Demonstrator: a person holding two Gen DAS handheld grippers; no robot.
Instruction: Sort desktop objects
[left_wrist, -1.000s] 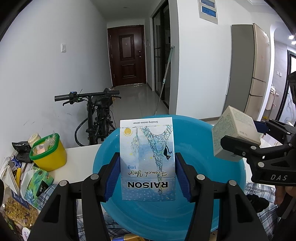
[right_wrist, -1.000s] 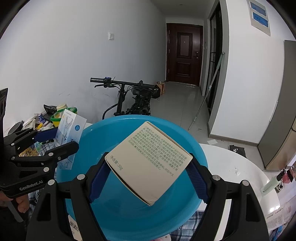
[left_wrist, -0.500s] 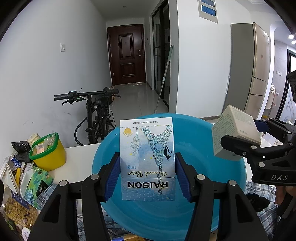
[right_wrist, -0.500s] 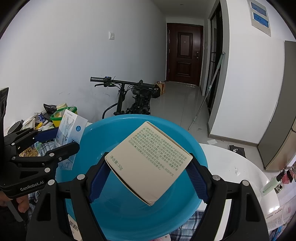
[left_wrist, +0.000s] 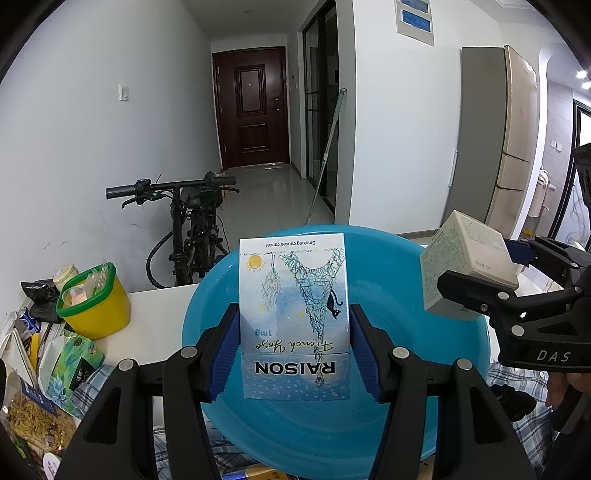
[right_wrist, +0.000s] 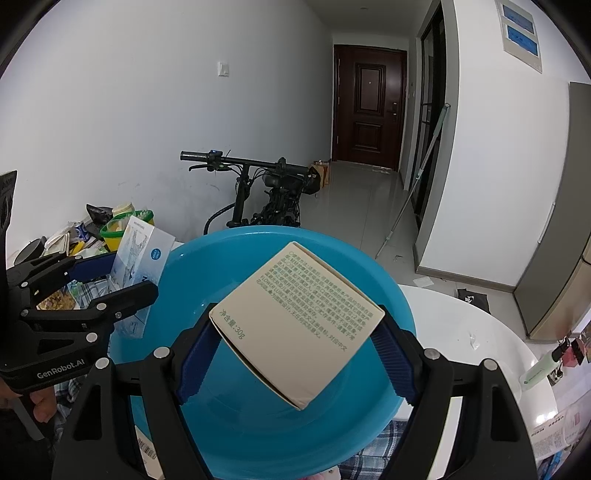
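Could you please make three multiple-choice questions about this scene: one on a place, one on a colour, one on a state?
1. Where is the yellow tub with the green rim?
A. inside the basin
B. on the white table, on the left gripper's side of the basin
C. on the floor by the bicycle

2. What colour is the basin?
A. blue
B. red
C. white

3. What does the right gripper hold?
A. nothing, jaws open
B. the cigarette pack
C. a beige box

Answers: 1 B, the yellow tub stands on the white table, on that side of the basin. 2 A, its wall is bright blue. 3 C, the right gripper is clamped on the beige box above the basin, while the left gripper clamps the RAISON cigarette pack.
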